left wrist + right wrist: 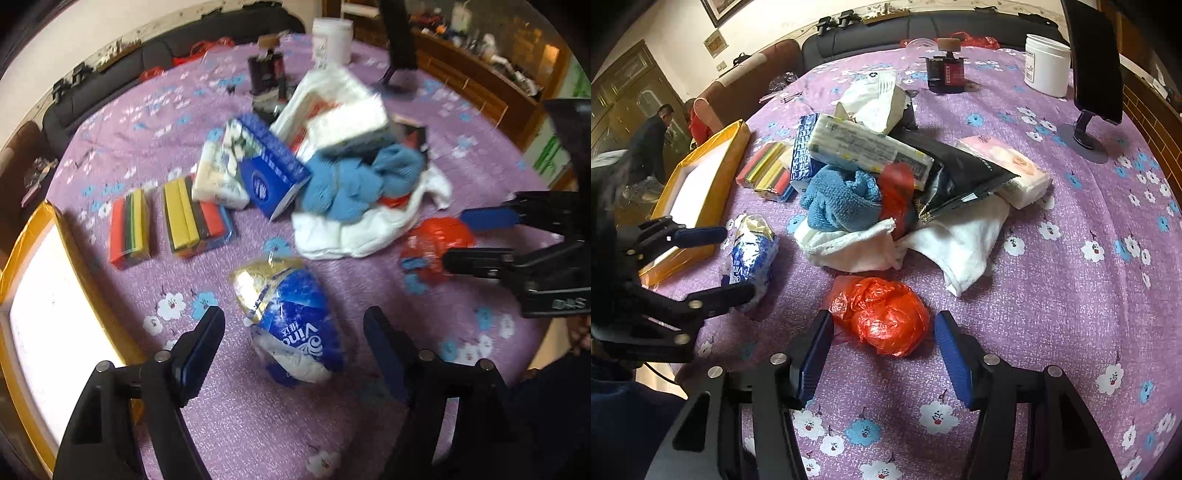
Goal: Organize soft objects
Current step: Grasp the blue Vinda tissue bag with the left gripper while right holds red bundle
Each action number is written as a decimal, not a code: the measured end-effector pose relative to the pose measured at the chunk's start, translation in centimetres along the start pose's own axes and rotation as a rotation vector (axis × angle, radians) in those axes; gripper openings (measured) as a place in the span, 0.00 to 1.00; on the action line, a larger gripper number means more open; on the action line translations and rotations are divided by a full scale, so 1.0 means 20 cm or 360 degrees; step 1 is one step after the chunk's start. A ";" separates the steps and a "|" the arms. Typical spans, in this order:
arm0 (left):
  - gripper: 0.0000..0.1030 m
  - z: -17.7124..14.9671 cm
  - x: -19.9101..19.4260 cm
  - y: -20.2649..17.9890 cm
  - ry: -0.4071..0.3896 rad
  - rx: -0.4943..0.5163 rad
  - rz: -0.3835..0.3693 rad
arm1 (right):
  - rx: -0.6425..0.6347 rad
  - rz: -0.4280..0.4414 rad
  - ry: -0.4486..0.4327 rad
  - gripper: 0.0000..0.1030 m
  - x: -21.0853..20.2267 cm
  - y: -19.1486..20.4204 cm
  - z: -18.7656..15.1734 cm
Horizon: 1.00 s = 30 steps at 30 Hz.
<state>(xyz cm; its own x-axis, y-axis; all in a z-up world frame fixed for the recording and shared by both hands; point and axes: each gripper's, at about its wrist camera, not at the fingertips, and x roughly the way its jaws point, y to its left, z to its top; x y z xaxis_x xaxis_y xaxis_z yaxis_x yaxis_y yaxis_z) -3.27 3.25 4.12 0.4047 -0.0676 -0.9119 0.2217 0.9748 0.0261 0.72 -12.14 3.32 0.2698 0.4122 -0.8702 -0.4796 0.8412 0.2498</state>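
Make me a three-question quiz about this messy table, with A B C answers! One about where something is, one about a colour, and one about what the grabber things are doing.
1. Where is the blue towel?
A. inside the yellow box
B. in the pile, on the white cloth
C. on the sofa

2. What colour is the crumpled plastic bag in front of the right gripper?
A. red
B. green
C. black

3. What is the left gripper doing?
A. squeezing the white tub
B. shut on nothing
C. open, jaws either side of the blue tissue pack

Answers:
1 B, it is bunched in the heap on the white cloth.
2 A, the right wrist view shows it bright red.
3 C, the jaws stand apart and do not touch the pack.
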 end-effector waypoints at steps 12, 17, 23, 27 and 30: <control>0.46 -0.03 0.08 0.02 0.0016 -0.0084 0.0081 | -0.0049 0.0021 0.0017 0.42 0.07 0.05 -0.01; 0.45 -0.04 0.01 0.02 -0.0079 -0.0097 0.0138 | -0.0083 0.0038 -0.0029 0.42 0.03 0.09 -0.01; 0.45 -0.03 -0.07 0.11 -0.0175 -0.0110 0.0236 | -0.0153 0.0053 -0.0090 0.42 -0.03 0.16 0.02; 0.46 -0.05 -0.14 0.16 -0.0232 -0.0145 0.0314 | -0.0203 0.0065 -0.0099 0.42 -0.05 0.24 0.05; 0.46 -0.07 -0.20 0.23 -0.0276 -0.0179 0.0384 | -0.0263 0.0077 -0.0103 0.42 -0.07 0.31 0.09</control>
<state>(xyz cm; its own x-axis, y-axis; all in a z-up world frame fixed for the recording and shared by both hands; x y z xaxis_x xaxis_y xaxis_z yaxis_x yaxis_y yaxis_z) -5.13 8.23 7.41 0.5812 0.1425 -0.8012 0.0056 0.9838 0.1790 -1.10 -6.86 6.79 0.2938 0.4769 -0.8284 -0.6226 0.7531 0.2128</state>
